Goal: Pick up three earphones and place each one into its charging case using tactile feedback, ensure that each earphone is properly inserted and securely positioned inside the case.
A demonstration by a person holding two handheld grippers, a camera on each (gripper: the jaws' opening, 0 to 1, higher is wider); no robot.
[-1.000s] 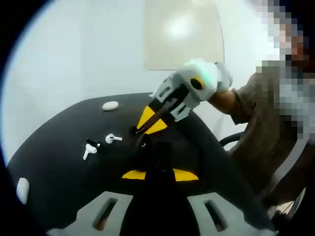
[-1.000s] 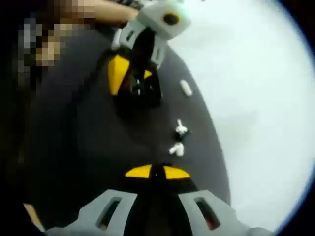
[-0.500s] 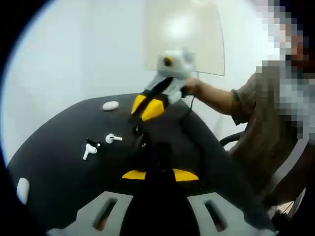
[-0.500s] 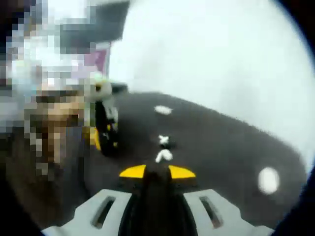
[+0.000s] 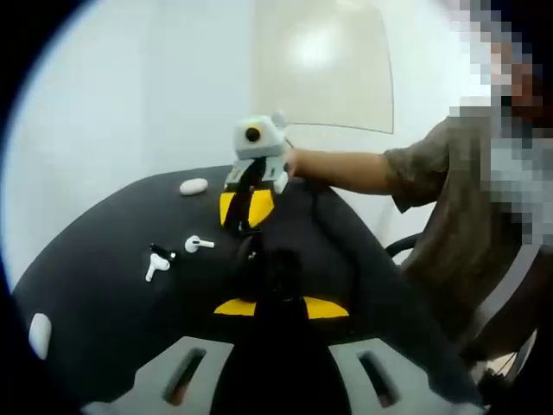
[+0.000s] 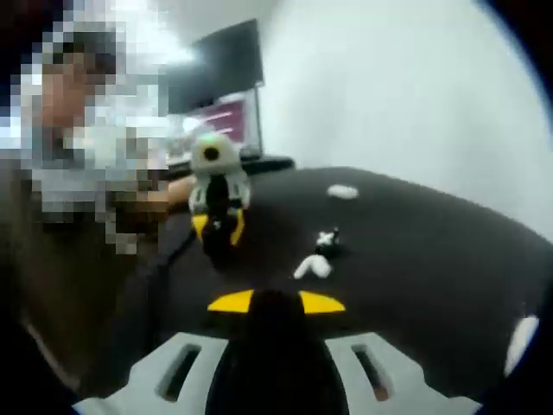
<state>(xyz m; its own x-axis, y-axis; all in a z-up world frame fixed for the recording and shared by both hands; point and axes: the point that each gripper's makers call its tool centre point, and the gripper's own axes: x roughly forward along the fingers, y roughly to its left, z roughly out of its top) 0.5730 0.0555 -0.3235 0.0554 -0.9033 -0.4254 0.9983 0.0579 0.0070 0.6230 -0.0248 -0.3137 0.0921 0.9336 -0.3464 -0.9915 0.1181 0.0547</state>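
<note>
Left gripper (image 5: 281, 304), jaws closed, is gripping what appears to be a black charging case (image 5: 262, 262) at frame centre. Right gripper (image 5: 245, 210) is hovering above centre; jaw state indeterminable. Two white earphones (image 5: 177, 254) are lying centre-left.

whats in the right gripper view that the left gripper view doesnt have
The right gripper view adds a dark monitor behind the table and the left gripper, seen head-on. The left gripper view adds a pale wall panel and the right gripper, pointing down at the table. Both share the black table, two white earphones lying loose on it, and a white case beyond them.
</note>
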